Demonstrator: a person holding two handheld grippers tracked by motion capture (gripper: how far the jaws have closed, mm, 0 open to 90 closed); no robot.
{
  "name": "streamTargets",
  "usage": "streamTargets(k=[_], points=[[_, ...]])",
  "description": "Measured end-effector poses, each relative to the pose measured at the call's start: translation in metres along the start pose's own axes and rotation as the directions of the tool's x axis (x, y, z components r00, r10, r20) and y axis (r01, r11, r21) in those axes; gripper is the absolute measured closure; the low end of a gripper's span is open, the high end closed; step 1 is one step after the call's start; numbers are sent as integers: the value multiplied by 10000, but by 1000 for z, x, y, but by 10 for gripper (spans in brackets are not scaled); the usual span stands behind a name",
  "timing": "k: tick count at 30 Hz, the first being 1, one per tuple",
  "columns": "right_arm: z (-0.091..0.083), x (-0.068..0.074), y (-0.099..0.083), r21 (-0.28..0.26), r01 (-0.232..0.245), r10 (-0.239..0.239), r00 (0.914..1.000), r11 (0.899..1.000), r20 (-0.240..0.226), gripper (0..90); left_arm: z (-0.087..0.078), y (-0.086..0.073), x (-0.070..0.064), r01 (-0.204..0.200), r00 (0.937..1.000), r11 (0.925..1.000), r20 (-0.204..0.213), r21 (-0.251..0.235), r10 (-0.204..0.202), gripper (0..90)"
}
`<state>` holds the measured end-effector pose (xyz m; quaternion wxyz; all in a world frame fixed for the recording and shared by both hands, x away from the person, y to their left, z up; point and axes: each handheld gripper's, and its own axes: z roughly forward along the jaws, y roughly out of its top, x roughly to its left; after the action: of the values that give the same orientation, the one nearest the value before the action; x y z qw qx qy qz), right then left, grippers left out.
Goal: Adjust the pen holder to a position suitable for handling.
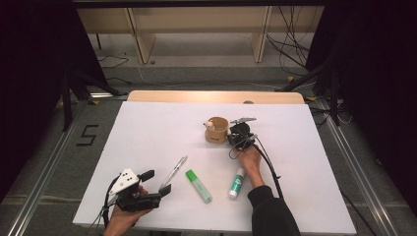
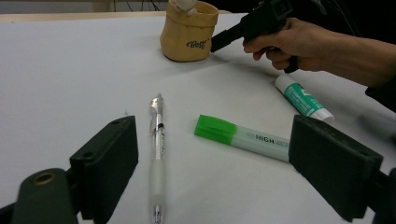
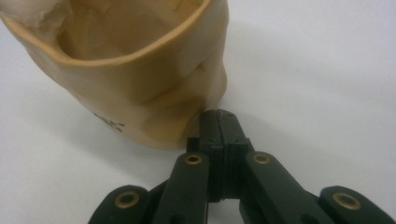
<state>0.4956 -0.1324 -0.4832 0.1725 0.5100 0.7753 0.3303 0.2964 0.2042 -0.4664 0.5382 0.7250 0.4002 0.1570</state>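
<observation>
Beside the cup (image 3: 140,70): right gripper (image 3: 219,128), fingers closed on nothing, tips touching its wall. Pen (image 2: 158,149): lengthwise between the left gripper's (image 2: 215,158) wide-open, empty fingers; cup well beyond.

One tan soft pouch-like cup (image 1: 217,131); one clear plastic pen (image 1: 175,171); one green-capped highlighter (image 1: 198,186); one white-and-green glue stick (image 1: 236,183); two black two-jaw grippers.
</observation>
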Motion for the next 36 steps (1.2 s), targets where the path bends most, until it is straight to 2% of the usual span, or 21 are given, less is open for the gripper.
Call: streamTargets(k=[9,17,26,32,36], points=[[5,13,7,185,244,-242,9997,9995,-71,900,0,0,0,32,10000,10000,-39,89,-32,156],[5,13,11,481,690,-694,9976,9965,64,900,1,0,1,69,10000,9999,-15,106,-69,156],[7,15,14,630,862,-870,9962,9943,105,900,2,-1,0,59,10000,9999,-12,158,-59,156],[11,22,18,801,1216,-1232,9923,9893,151,900,1,0,0,62,10000,9999,-3,154,-62,156],[13,28,22,962,1601,-1623,9866,9824,153,900,1,0,0,68,10000,9999,9,140,-68,156]])
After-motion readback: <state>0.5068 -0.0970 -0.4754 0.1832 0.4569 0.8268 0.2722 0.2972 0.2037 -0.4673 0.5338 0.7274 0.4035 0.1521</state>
